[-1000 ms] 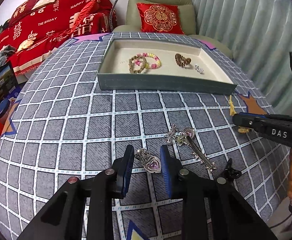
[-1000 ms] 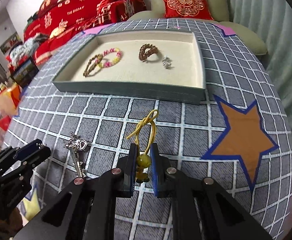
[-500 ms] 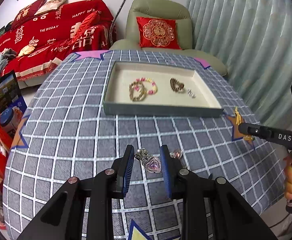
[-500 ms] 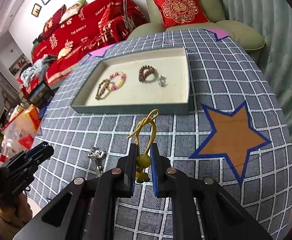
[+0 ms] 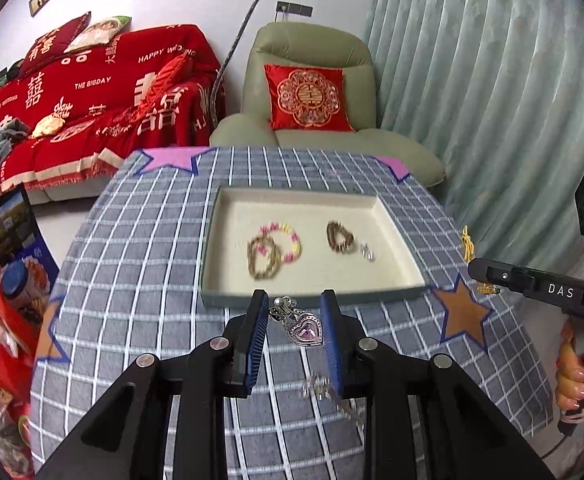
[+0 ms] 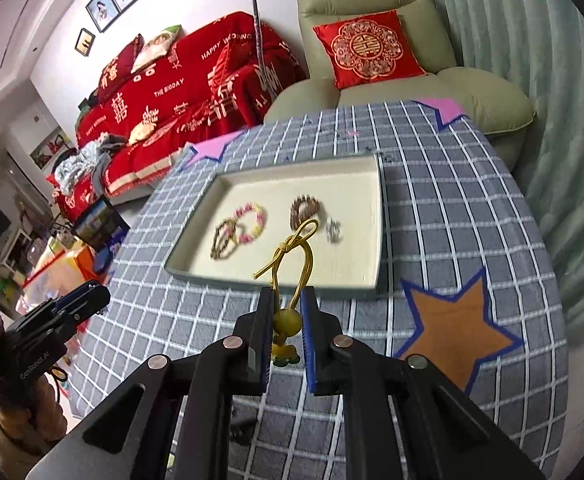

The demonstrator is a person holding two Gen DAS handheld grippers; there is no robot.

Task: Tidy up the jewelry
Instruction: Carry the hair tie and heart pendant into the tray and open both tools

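My left gripper (image 5: 294, 322) is shut on a silver clip with a pink heart pendant (image 5: 306, 327) and holds it high above the checked table, near the tray's front wall (image 5: 251, 300). My right gripper (image 6: 287, 322) is shut on a yellow bead charm with a gold cord loop (image 6: 292, 258), also lifted, in front of the tray (image 6: 292, 286). The tray holds a brown bead bracelet (image 5: 263, 258), a pink-yellow bracelet (image 5: 287, 242), a dark brown bracelet (image 5: 339, 237) and a small silver piece (image 5: 367, 252). A silver key-shaped ornament (image 5: 328, 394) lies blurred on the cloth below my left gripper.
An orange star patch (image 6: 458, 334) lies on the cloth right of the tray. A green armchair with a red cushion (image 5: 308, 98) stands behind the table, a red sofa (image 5: 91, 92) at the left, a curtain at the right. Bags and boxes (image 5: 7, 280) crowd the floor left.
Both grippers have risen well above the table with their pieces and moved toward the tray. The key ornament stayed on the cloth.
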